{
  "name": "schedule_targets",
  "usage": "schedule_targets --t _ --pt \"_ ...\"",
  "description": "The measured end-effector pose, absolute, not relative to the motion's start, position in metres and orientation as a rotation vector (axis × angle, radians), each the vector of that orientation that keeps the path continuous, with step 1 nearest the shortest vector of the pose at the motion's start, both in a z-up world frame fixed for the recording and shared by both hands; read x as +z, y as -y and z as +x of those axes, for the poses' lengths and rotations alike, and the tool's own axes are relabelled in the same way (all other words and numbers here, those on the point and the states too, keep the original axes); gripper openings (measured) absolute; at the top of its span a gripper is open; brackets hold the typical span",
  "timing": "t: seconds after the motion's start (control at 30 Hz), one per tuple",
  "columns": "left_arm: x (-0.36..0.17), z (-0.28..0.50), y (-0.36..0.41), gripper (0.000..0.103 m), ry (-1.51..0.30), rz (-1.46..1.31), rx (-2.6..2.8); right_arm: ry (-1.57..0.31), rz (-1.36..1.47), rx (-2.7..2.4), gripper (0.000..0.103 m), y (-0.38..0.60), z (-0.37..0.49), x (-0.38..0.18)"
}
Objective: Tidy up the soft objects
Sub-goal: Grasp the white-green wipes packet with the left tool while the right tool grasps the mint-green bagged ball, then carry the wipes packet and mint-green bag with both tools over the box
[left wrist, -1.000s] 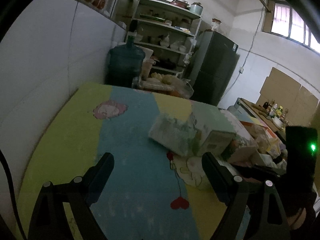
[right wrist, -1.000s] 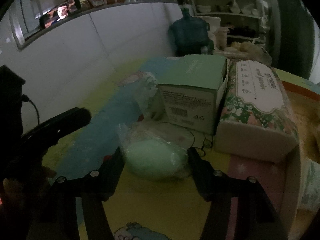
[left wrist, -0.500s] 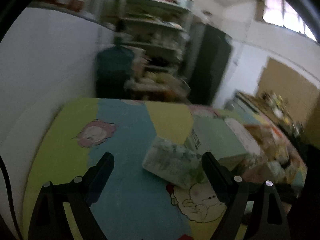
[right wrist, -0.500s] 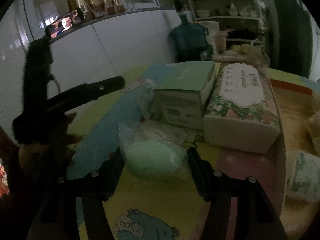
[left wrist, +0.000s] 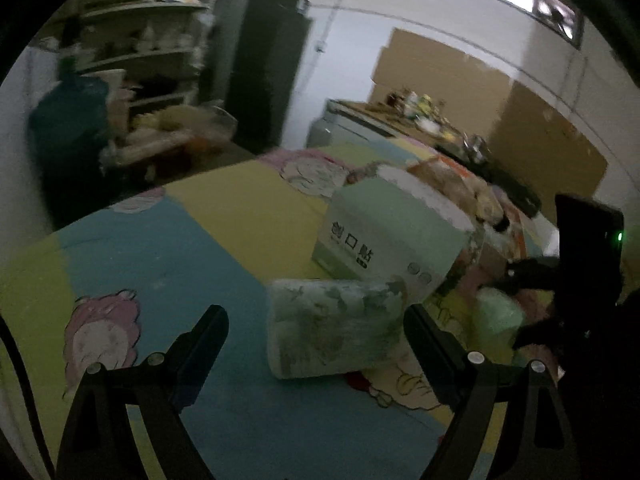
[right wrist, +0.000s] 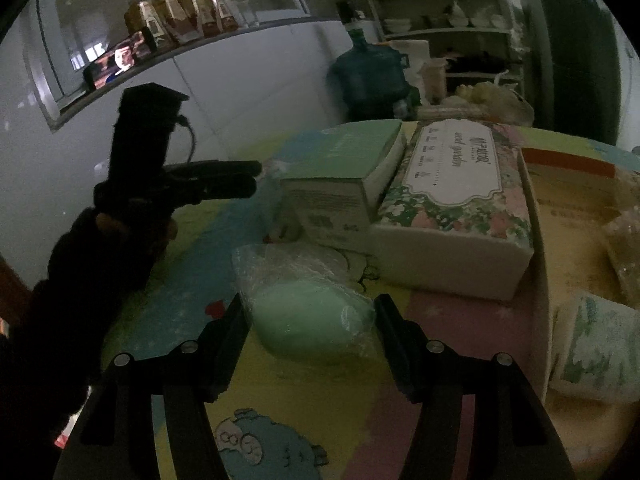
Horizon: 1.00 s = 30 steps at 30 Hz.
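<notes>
Your left gripper [left wrist: 316,336] is spread wide w/ the floral tissue pack [left wrist: 334,330] between the fingers, not touching yet; it leans vs. the green box [left wrist: 394,236], so closing off-centre could shove both across the mat [left wrist: 168,248]. Your right gripper [right wrist: 310,326] pinches the green sponge [right wrist: 308,328] thru its crinkly clear bag, resting on the mat near the floral tissue box [right wrist: 456,200]. Plastic's slick, so it may slip when lifted.
</notes>
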<state>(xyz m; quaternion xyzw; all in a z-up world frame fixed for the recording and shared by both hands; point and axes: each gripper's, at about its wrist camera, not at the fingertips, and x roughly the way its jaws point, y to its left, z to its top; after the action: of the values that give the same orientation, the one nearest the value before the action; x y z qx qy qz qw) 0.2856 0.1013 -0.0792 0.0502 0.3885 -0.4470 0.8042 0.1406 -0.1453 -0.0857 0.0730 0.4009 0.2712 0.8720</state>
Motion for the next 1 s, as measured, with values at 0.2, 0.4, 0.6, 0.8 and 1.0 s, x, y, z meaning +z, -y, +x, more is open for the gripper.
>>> schedule_targets --t 0.2,0.4,0.6,0.8,1.0 --pt "-0.097 0.299 -0.088 0.089 -0.897 0.151 -1.080 -0.849 0.146 0.561 0.065 0.145 0.145 -0.087" --pt "-0.102 0.304 -0.085 0.068 -0.941 0.107 -1.123 -0.860 0.156 0.555 0.065 0.145 0.148 -0.091" --pt "-0.099 0.291 -0.081 0.058 -0.917 0.139 -1.078 -0.863 0.159 0.560 0.065 0.146 0.148 -0.092" --pt "-0.094 0.275 -0.086 0.053 -0.890 0.162 -0.994 -0.858 0.162 0.562 0.065 0.146 0.147 -0.092" --pt "-0.087 0.254 -0.093 0.053 -0.857 0.144 -0.873 -0.848 0.165 0.577 0.065 0.146 0.140 -0.091"
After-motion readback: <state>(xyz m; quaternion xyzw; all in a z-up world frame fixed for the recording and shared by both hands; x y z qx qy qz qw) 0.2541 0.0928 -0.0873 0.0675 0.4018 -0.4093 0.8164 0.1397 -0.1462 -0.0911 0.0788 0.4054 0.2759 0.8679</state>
